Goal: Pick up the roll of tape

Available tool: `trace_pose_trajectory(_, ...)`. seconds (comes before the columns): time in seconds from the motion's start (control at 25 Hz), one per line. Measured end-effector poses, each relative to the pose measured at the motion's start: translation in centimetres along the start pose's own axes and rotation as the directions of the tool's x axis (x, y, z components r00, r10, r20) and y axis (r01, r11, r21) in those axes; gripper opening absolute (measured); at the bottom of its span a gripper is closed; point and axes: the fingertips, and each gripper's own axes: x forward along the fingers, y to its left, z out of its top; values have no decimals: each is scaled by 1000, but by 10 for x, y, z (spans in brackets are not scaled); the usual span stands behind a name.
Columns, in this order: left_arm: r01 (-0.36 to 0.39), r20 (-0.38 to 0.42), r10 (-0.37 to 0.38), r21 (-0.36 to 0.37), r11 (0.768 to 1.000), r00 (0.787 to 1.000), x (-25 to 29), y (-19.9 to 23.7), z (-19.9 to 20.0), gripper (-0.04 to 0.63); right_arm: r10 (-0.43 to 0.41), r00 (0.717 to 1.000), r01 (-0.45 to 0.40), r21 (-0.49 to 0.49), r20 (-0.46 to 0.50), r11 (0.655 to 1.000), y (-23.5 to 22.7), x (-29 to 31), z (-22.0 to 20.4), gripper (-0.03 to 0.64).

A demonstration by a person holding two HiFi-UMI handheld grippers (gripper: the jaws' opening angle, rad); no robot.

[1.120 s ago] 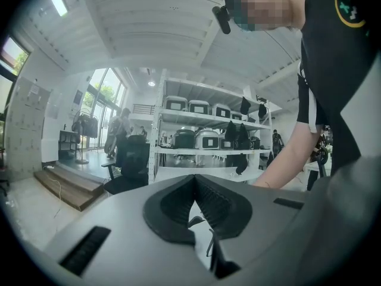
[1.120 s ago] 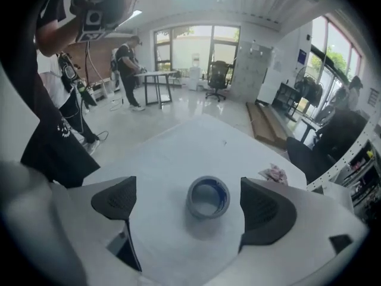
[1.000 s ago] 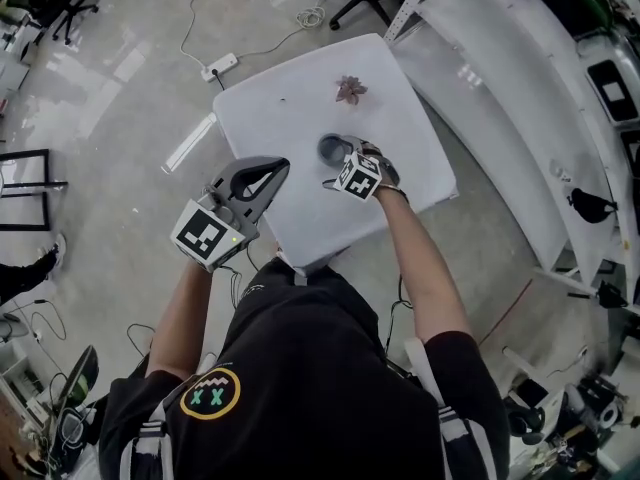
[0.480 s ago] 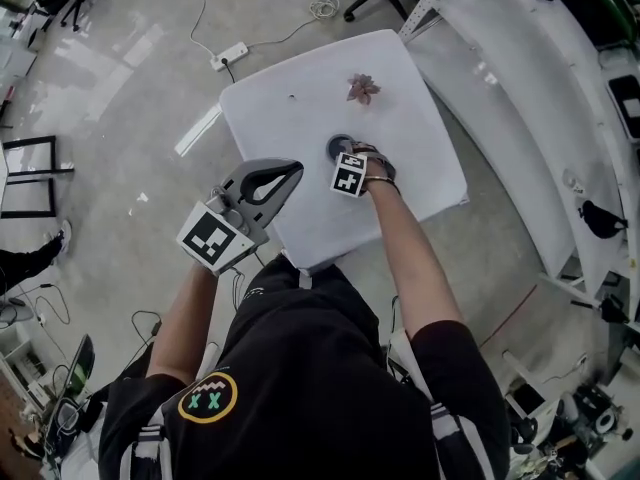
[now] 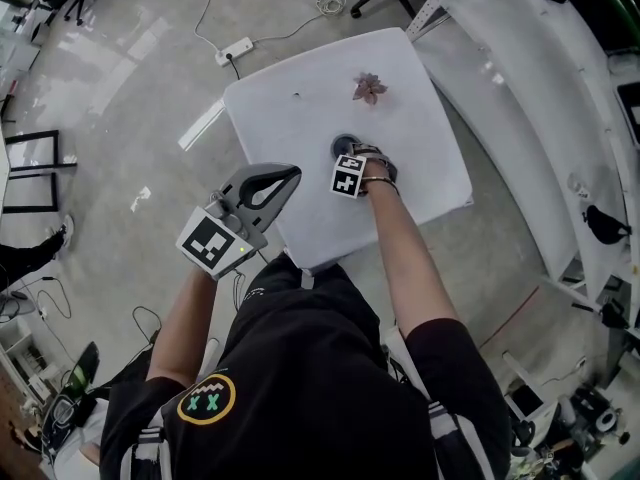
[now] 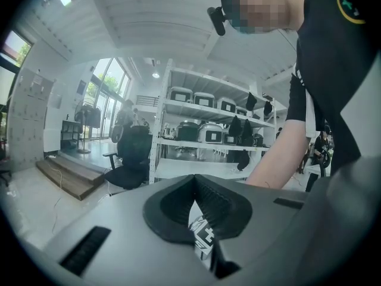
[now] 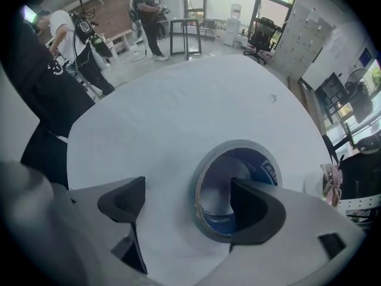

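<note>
White table (image 5: 290,118) on a workshop floor, roll of tape (image 7: 244,145) lying flat near its middle.
Grey roll, blue printed core. Right gripper (image 7: 187,201) jaws apart, just been closing: one inside the hole, one outside, not pinching. Left gripper (image 6: 193,204) clenched, empty.

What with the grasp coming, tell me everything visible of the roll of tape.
The roll of tape is a ring, grey outside, with a blue inner core bearing small white print. It lies flat, hole up, near the middle of the white table. The right tool straddles one side of it: one jaw in the hole, the other outside, clear of the wall. The jaws have just been closing but do not grip it yet.
</note>
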Motion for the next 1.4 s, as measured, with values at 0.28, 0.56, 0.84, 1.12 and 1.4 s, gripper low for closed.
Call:
trace_pose_trajectory(0.28, 9, 10, -10, 3, 1000, 1000, 7, -3, 4, 15, 34, 999, -36, -109, -16, 993, 14, -1, 4, 373)
trace_pose_trajectory(0.56, -3, 0, 3, 0, 1000, 1000, 3, -3, 5, 15, 85, 994, -100, -258, -71, 961, 34, -1, 6, 239)
trace_pose_trajectory(0.84, -12, 7, 12, 8, 1000, 1000, -1, -6, 4, 15, 64, 994, -89, -326, -86, 941, 42, 1, 7, 86)
trace_pose_trajectory(1.12, -11, 16, 11, 19, 1000, 1000, -6, -13, 8, 15, 38, 997, -30, -113, 67, 993, 44, -16, 20, 71)
trace_pose_trajectory(1.4, 0, 27, -1, 30, 1000, 1000, -9, -20, 13, 15, -27, 975, 6, 93, 223, 996, 48, -41, 37, 67)
